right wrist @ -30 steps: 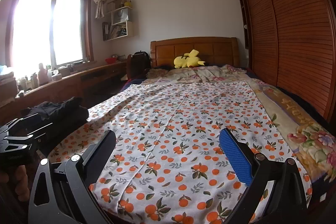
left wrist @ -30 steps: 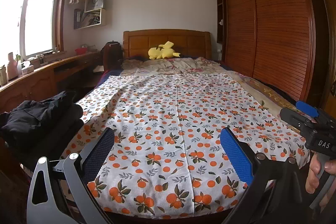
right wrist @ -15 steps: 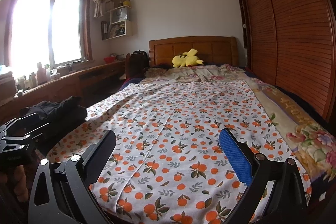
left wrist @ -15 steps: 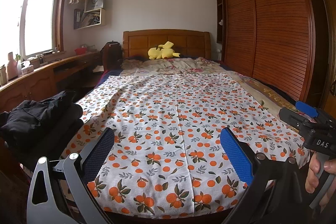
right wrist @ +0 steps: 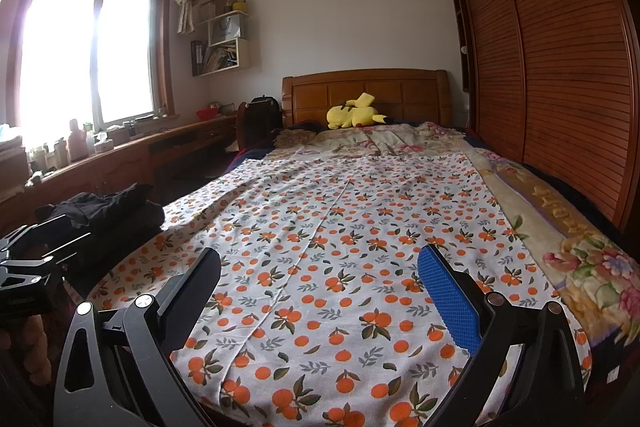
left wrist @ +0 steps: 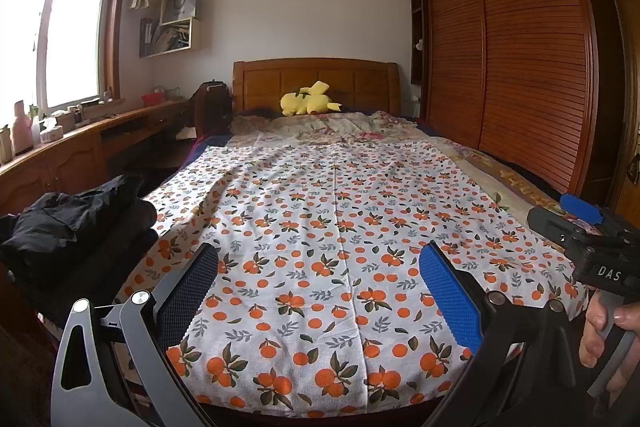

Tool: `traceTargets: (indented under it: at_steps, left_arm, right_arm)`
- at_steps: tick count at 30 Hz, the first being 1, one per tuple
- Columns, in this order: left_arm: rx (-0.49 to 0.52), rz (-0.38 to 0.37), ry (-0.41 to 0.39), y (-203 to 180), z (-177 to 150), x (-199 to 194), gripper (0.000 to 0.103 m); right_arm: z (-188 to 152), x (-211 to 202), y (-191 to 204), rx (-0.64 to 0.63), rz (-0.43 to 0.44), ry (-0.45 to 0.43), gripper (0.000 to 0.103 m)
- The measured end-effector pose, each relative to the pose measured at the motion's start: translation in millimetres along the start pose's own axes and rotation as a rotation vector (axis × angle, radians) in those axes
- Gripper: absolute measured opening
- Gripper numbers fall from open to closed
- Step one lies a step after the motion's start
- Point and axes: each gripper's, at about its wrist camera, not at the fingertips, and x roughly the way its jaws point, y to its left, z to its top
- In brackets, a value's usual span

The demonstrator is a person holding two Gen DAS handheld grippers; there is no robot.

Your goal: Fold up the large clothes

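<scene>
Both grippers — left gripper [left wrist: 318,277], right gripper [right wrist: 319,283] — hover with jaws spread, empty, above the orange-print cloth [left wrist: 336,227]. Nothing has moved since before.

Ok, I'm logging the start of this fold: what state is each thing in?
Left gripper: open, empty.
Right gripper: open, empty.
Orange-print cloth: spread flat on the bed, unfolded.
Black garment: bunched in a heap at the left.
Yellow plush toy: lying by the headboard.
</scene>
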Motion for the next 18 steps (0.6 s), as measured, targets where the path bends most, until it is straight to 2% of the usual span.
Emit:
traceTargets:
  at_steps: [18]
  left_arm:
    - [0.002, 0.001, -0.01, -1.2, -0.6, -3.0, 0.101]
  right_arm:
    - [0.2, -0.3, 0.0, -0.002, -0.001, 0.0, 0.095]
